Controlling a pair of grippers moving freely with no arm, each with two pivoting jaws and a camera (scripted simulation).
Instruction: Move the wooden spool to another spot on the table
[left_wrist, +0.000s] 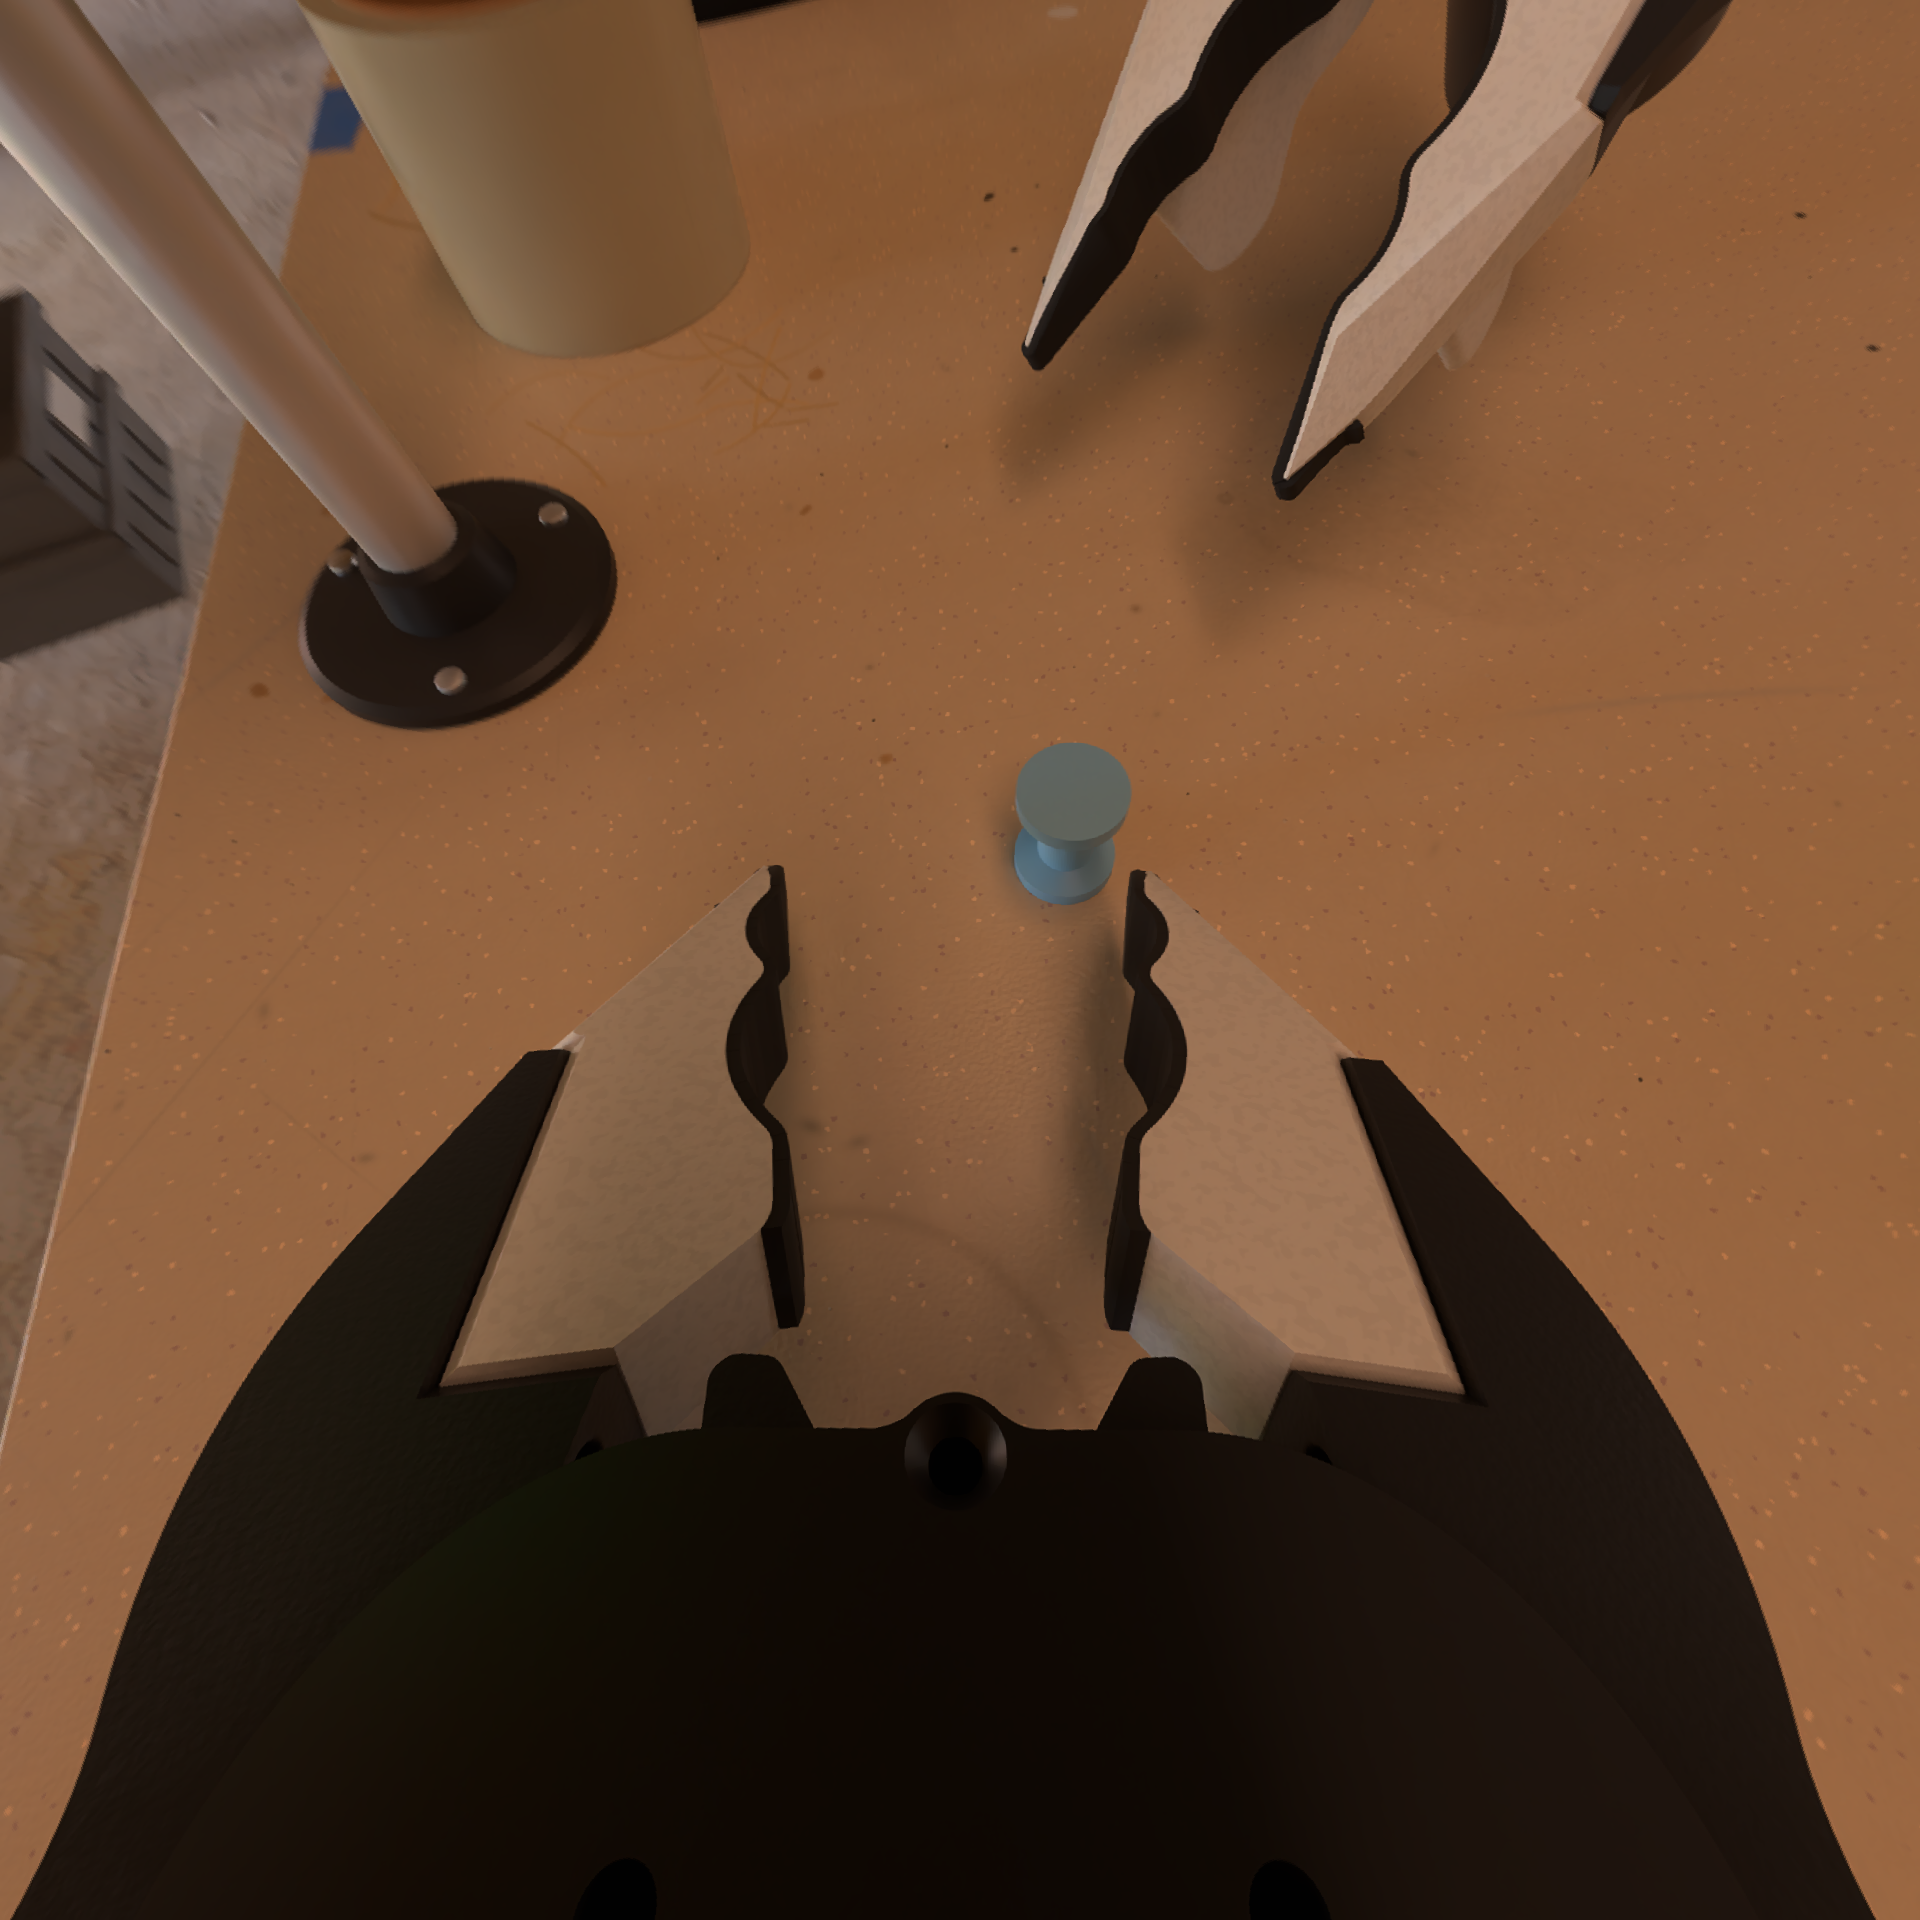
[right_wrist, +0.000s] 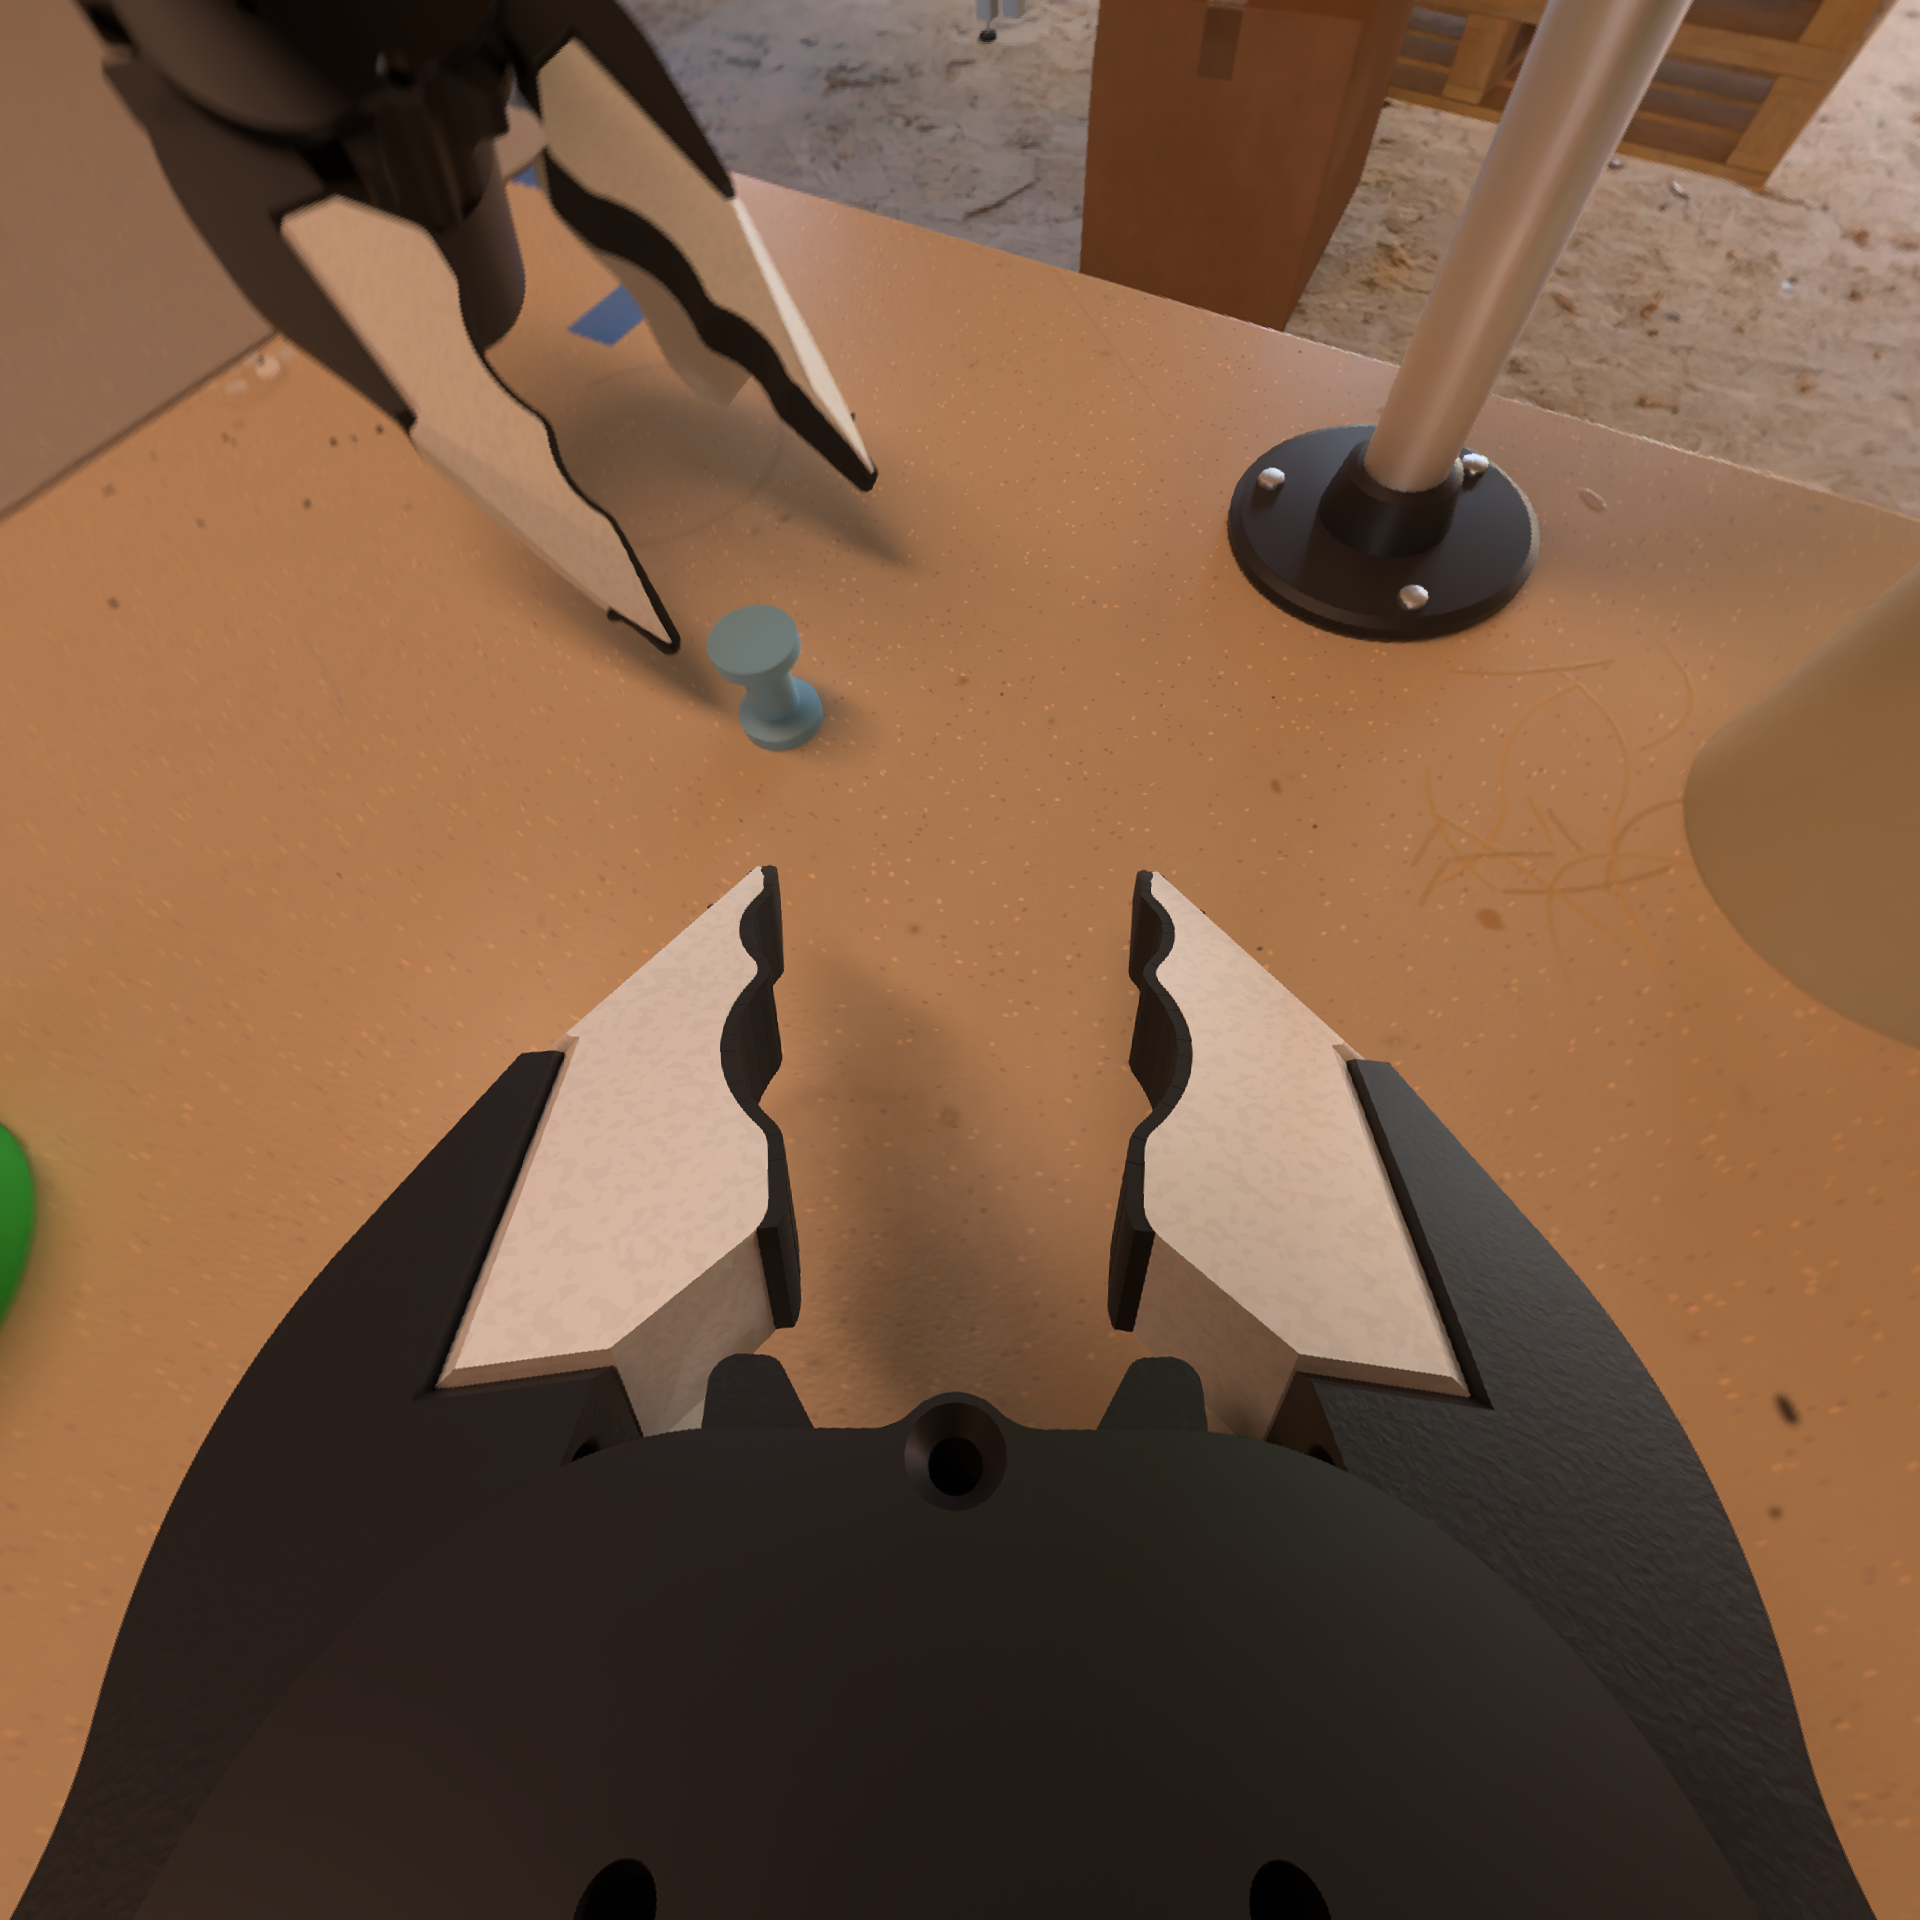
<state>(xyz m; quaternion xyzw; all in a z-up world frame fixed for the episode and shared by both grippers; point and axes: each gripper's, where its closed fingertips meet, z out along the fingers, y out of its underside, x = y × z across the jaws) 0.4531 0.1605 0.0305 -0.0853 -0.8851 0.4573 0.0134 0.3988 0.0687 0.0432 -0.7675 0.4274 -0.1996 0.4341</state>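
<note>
The spool (left_wrist: 1070, 826) is small and grey-blue and stands upright on the orange-brown table (left_wrist: 1455, 831). My left gripper (left_wrist: 956, 873) is open and empty; the spool stands just beyond its fingertips, close to the right one. In the right wrist view the spool (right_wrist: 766, 677) stands ahead and to the left, right beside a fingertip of the left gripper (right_wrist: 769, 566). My right gripper (right_wrist: 954, 871) is open and empty, well short of the spool. It also shows in the left wrist view (left_wrist: 1158, 421), open, beyond the spool.
A metal pole on a round black bolted base (left_wrist: 457, 603) stands left of the spool; it shows at the right in the right wrist view (right_wrist: 1382, 530). A tan cup (left_wrist: 551, 177) stands behind it. A green object (right_wrist: 12, 1216) shows at the left edge. The table edge (left_wrist: 156, 727) runs at the left.
</note>
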